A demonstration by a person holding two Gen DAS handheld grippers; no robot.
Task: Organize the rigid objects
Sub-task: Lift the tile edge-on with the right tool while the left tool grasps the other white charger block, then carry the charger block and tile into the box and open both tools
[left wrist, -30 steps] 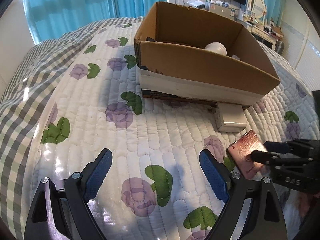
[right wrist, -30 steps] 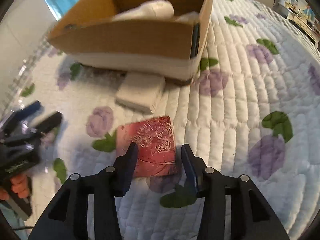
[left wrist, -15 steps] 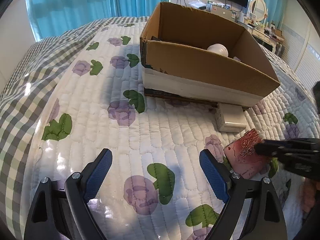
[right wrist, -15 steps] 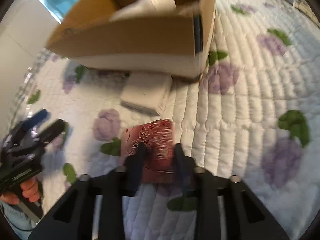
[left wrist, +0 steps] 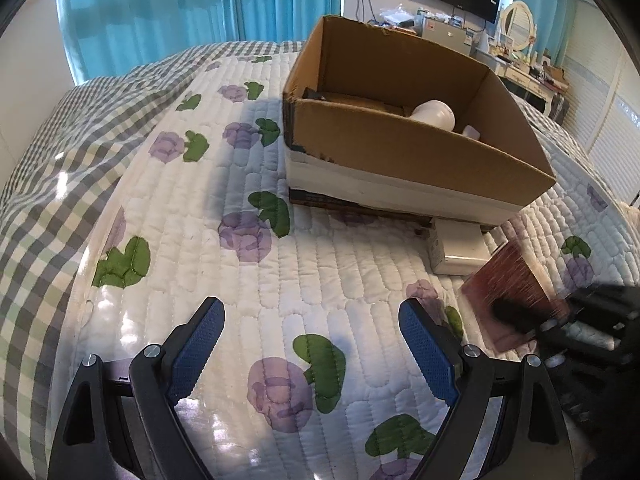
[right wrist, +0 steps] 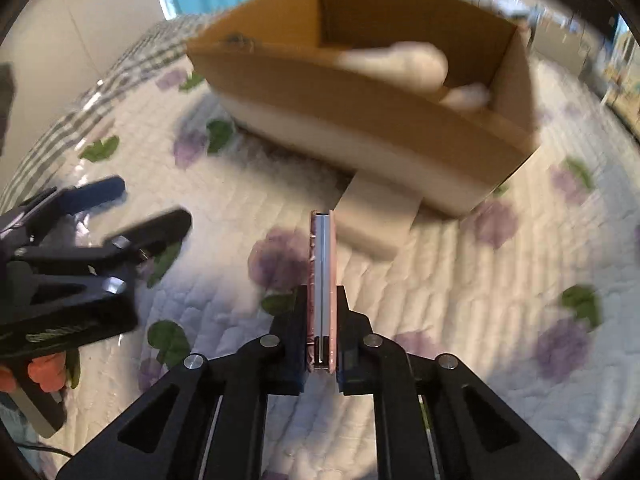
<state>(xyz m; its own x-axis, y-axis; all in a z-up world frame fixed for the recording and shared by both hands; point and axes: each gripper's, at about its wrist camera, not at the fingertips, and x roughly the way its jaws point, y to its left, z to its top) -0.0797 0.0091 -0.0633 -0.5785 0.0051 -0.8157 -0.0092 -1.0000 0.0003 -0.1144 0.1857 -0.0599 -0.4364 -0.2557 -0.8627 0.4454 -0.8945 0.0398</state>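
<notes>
A flat red patterned case (right wrist: 322, 272) stands on edge between the pads of my right gripper (right wrist: 322, 312), which is shut on it and holds it above the quilt. In the left wrist view the same red case (left wrist: 510, 288) hangs tilted and blurred at the right, with the right gripper (left wrist: 520, 316) on it. My left gripper (left wrist: 312, 344) is open over the quilt with nothing between its blue pads (left wrist: 200, 344). An open cardboard box (left wrist: 420, 148) sits beyond, holding a white rounded object (left wrist: 434, 114). A white flat box (left wrist: 460, 246) lies against the carton's near side.
The bed has a white quilt (left wrist: 280, 272) with purple flowers and green leaves, and a checked blanket (left wrist: 52, 152) at the left. Blue curtains, a wall screen and a cluttered dresser (left wrist: 528, 72) stand behind. A hand with orange nails (right wrist: 44, 372) holds the left gripper.
My right gripper closed on the red case, lifted it off the quilt and turned it on edge. The left gripper stayed where it was, open.
</notes>
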